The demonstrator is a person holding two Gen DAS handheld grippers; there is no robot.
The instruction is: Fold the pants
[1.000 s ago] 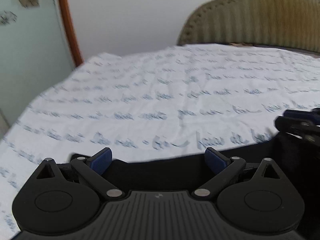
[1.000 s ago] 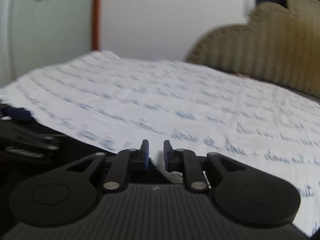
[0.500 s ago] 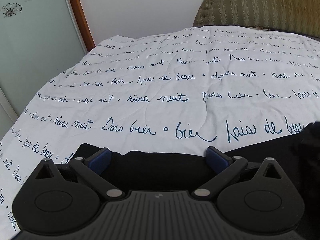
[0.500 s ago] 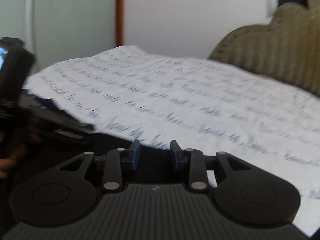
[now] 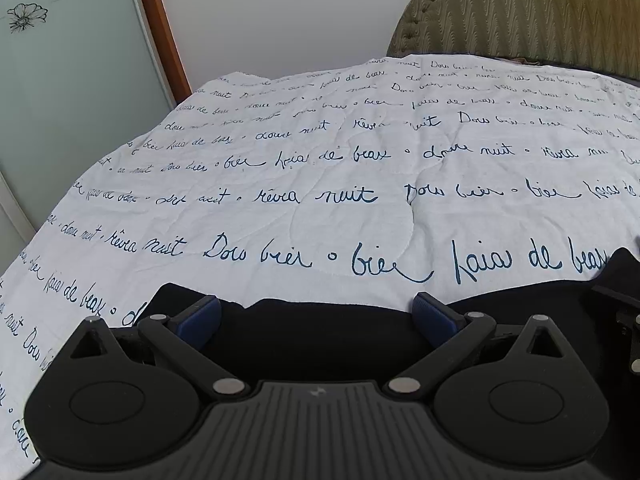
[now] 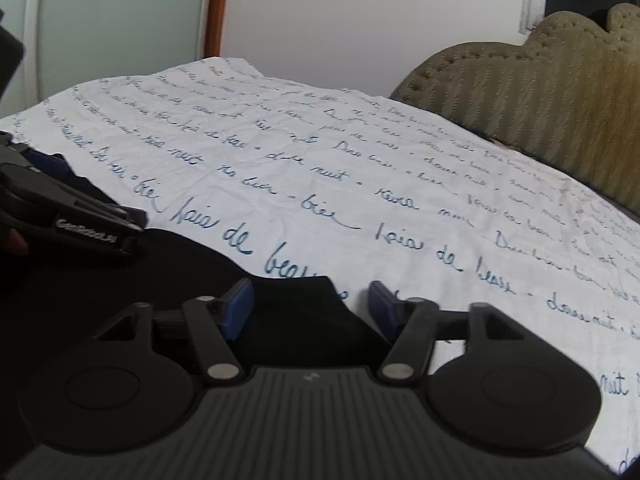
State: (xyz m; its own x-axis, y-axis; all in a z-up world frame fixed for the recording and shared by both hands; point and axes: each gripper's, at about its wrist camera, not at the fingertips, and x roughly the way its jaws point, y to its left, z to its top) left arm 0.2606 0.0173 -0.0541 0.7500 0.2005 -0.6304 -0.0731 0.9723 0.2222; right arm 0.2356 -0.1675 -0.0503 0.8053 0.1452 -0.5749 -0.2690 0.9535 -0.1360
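Black pants (image 5: 320, 332) lie flat on the white bedspread, their far edge just past my fingertips; they also show in the right wrist view (image 6: 180, 280). My left gripper (image 5: 316, 316) is open wide, low over the pants, holding nothing. My right gripper (image 6: 310, 304) is open over a corner of the pants (image 6: 320, 292), with cloth lying between its blue pads but not clamped. The left gripper's body shows at the left edge of the right wrist view (image 6: 68, 216).
The white bedspread (image 5: 340, 184) with blue script covers the bed ahead. An olive padded headboard (image 6: 540, 92) stands at the back right. A white wall and a glass door with a wooden frame (image 5: 160, 28) are at the back left.
My right gripper has opened from nearly shut and let go of the pants. Both grippers have lowered toward the bed. The left gripper has stayed open.
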